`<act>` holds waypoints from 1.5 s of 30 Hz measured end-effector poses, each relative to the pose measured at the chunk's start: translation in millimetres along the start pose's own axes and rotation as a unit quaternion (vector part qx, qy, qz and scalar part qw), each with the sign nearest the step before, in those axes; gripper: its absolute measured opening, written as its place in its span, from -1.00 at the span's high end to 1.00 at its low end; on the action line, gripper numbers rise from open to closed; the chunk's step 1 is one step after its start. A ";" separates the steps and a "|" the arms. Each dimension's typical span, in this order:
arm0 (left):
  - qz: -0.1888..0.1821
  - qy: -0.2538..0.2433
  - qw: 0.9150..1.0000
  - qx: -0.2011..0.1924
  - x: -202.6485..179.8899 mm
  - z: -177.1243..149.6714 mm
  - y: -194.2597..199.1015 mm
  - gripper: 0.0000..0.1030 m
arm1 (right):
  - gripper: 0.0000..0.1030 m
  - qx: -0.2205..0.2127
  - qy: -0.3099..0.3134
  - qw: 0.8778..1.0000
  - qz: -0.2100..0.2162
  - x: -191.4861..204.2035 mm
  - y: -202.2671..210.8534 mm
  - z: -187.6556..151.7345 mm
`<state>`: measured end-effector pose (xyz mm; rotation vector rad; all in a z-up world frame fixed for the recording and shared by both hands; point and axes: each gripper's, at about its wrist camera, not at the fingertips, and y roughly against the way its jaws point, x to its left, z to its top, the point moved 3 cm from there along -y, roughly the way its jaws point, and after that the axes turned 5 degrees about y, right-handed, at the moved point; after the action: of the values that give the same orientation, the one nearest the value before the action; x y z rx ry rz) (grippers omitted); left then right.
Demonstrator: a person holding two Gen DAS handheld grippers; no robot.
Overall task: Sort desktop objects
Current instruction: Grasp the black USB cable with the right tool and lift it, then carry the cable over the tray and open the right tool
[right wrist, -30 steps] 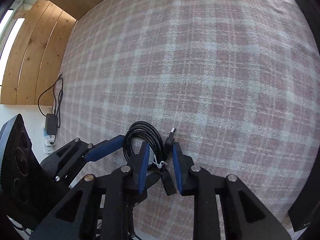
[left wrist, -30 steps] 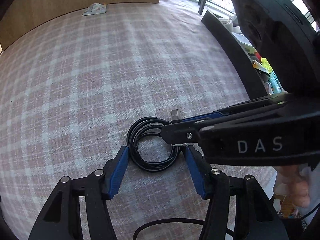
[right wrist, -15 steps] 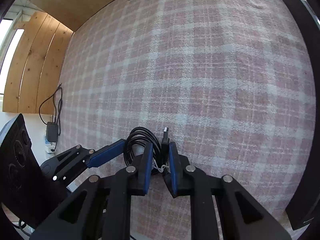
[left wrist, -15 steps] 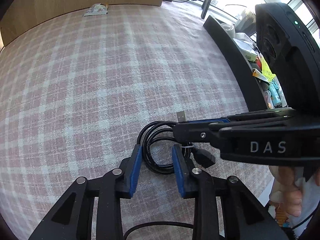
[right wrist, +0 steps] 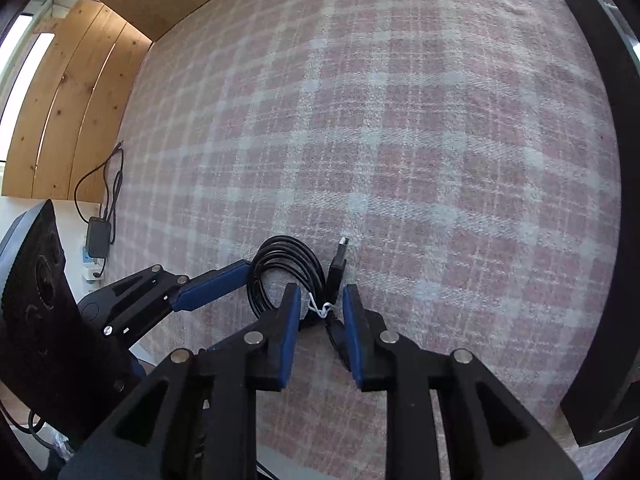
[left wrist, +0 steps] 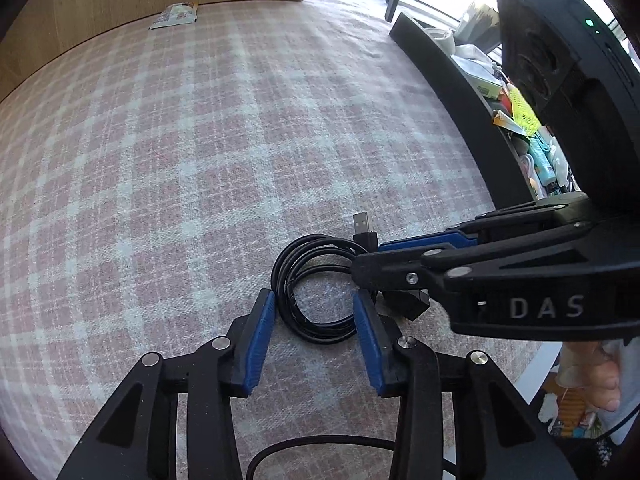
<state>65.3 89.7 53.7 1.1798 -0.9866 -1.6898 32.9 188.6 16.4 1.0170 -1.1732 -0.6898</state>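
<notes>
A coiled black USB cable point(left wrist: 316, 284) lies on the pink plaid tablecloth, its metal plug point(left wrist: 362, 222) pointing away; it also shows in the right wrist view point(right wrist: 286, 266). My left gripper point(left wrist: 314, 312) is open with its blue pads either side of the coil's near edge. My right gripper point(right wrist: 320, 308) is open around the tied part of the cable, where a white twist tie point(right wrist: 320, 308) shows. The right gripper's fingers point(left wrist: 420, 248) reach in from the right in the left wrist view.
A black storage box point(left wrist: 460, 92) with several small items stands at the right edge of the table. A snack packet point(left wrist: 174, 16) lies at the far edge by the wooden wall. A charger and cable point(right wrist: 98, 208) hang off the left side.
Both grippers have opened wider than half a second ago. The cable still lies on the cloth between them, barely shifted.
</notes>
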 end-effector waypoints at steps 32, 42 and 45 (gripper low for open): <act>-0.094 -0.142 0.985 -0.017 -206.9 76.2 0.1 0.26 | 0.71 -0.151 -0.106 0.981 -0.068 -146.7 181.4 -54.4; -0.083 -0.172 0.982 -0.012 -239.7 91.5 -5.0 0.26 | 0.25 -0.191 -0.156 0.964 -0.103 -197.5 227.9 -82.7; -0.073 -0.159 0.984 -0.015 -227.2 97.1 -3.5 0.26 | 0.20 -0.197 -0.142 0.961 -0.133 -196.6 235.5 -85.5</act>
<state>20.1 315.1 144.2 1.0019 -1.0803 -2.0483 45.6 479.6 144.9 0.7566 -1.0912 -1.2629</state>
